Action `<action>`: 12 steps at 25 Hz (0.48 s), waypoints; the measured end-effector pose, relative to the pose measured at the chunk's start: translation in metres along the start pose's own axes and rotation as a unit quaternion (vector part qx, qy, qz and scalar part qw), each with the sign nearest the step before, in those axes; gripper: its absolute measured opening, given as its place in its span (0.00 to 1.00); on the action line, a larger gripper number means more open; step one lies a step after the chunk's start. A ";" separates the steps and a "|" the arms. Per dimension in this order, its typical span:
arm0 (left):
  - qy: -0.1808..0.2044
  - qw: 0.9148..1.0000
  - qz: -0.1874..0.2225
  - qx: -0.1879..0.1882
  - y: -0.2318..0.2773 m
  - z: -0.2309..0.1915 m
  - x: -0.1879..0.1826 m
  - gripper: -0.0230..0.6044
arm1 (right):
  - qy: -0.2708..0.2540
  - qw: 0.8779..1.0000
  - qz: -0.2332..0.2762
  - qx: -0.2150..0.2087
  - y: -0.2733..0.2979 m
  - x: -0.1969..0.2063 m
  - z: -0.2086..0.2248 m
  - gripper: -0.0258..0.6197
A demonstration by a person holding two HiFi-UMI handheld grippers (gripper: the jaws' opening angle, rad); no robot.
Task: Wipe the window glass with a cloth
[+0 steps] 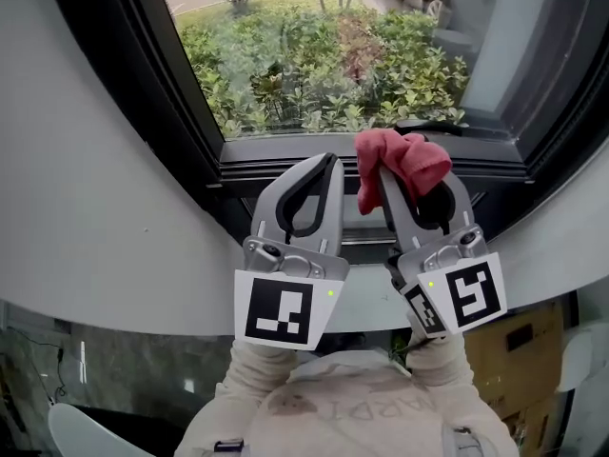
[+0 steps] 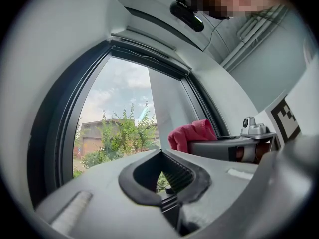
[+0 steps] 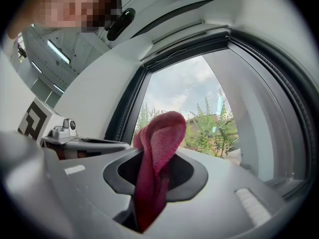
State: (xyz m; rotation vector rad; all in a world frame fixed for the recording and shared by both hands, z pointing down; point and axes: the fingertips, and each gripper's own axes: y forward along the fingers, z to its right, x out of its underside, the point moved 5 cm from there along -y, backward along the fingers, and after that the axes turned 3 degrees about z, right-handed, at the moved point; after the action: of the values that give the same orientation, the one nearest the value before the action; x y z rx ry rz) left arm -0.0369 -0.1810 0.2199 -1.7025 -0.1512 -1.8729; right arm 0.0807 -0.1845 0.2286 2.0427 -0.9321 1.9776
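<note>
One red cloth (image 1: 404,160) is ready, and that seems to be all that is done. It is bunched up near the bottom edge of the window glass (image 1: 314,55), and I can't tell whether it touches the pane. The right gripper (image 1: 416,184) pinches it tight, with the loose end sticking out past the tips towards the glass. The left gripper (image 1: 328,165) is closed on nothing, level with the right one below the glass. By my reckoning nearly all the wiping is left.
</note>
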 end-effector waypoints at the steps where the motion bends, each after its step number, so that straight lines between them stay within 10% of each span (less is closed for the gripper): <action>1: 0.000 1.000 0.000 -0.001 -0.002 -0.001 0.000 0.04 | 0.001 1.000 0.000 -0.001 0.000 0.000 -0.002 0.23; 12: -0.002 1.000 0.009 -0.006 -0.015 -0.003 -0.008 0.04 | 0.003 1.000 0.006 -0.013 0.000 -0.006 -0.018 0.23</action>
State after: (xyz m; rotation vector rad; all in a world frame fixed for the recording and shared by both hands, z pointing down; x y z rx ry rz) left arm -0.0466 -0.1675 0.2164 -1.7100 -0.1275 -1.8606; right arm 0.0655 -0.1729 0.2247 2.0195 -0.9666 1.9658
